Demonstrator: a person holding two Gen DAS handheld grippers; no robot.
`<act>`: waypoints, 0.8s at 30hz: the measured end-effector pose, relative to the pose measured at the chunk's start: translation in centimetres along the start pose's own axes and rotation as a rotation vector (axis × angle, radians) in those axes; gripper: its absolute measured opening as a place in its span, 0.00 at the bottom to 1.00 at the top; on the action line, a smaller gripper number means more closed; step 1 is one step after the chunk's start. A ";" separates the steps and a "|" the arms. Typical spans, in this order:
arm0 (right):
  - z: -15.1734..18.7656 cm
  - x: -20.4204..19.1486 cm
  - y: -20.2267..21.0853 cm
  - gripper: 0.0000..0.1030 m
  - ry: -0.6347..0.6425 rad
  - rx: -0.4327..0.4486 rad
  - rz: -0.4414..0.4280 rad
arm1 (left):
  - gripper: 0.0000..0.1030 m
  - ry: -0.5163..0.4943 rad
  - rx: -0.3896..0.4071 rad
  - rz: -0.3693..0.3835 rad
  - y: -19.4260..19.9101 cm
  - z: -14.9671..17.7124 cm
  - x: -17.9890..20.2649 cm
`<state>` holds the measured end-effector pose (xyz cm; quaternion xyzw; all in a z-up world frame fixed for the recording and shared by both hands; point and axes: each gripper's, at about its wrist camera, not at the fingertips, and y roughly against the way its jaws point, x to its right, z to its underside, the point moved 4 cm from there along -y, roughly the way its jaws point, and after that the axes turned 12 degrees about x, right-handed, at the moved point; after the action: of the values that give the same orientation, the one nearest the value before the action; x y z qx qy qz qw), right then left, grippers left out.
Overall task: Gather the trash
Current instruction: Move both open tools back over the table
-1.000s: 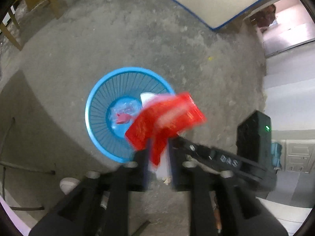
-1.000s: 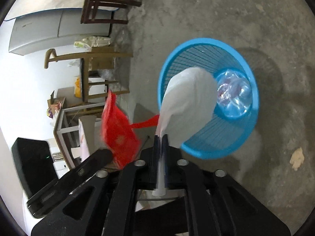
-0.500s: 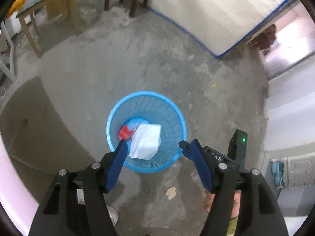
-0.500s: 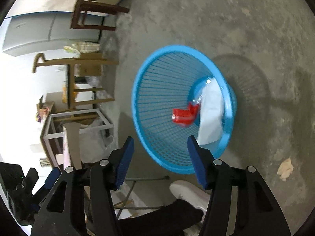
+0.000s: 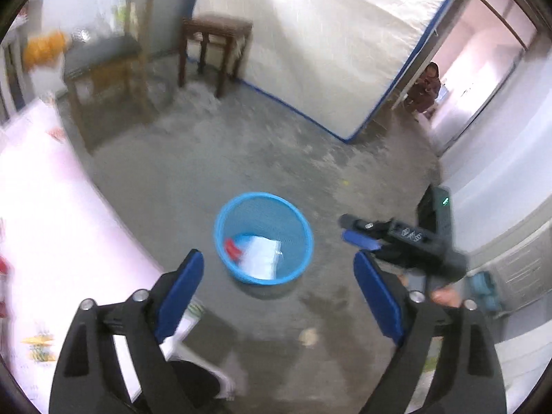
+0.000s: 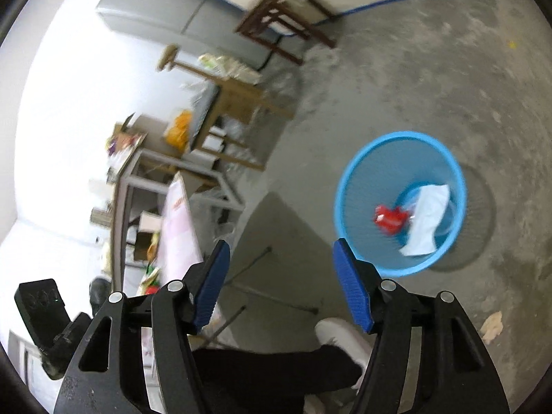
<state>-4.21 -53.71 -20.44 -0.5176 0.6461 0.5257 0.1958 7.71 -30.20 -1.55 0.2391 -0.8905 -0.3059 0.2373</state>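
A blue mesh trash basket [image 5: 264, 207] stands on the concrete floor; in the right wrist view the basket [image 6: 358, 172] sits to the right. Inside it lie a red wrapper [image 5: 232, 249] [image 6: 389, 219] and a white paper [image 5: 262, 258] [image 6: 427, 220]. My left gripper [image 5: 277, 269] hangs well above the basket, its jaws still opening with nothing between them. My right gripper [image 6: 277, 258] is also above and left of the basket, jaws opening and empty. The right gripper [image 5: 358, 231] shows at the right of the left wrist view.
A dark wooden stool [image 5: 215, 39] and a chair [image 5: 103, 69] stand by the far wall. A pink-white table [image 5: 51, 224] is at the left, cluttered shelves [image 6: 165, 158] behind it. A crumpled scrap [image 6: 491, 324] lies on the floor. A white shoe [image 6: 339, 333] and dark trouser leg are below.
Both grippers let go: the red wrapper and white paper dropped into the basket. Both jaws opened wide and both hands rose, so the basket looks smaller and farther.
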 end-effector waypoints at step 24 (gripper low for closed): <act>18.6 -33.5 -19.9 0.56 0.333 -0.583 -0.294 | 0.95 0.277 0.418 -0.416 29.3 6.1 -27.5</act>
<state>20.73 -20.04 -10.09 -0.7175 0.4107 0.5625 0.0057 17.28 8.56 5.89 0.4989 -0.8252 -0.1232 0.2344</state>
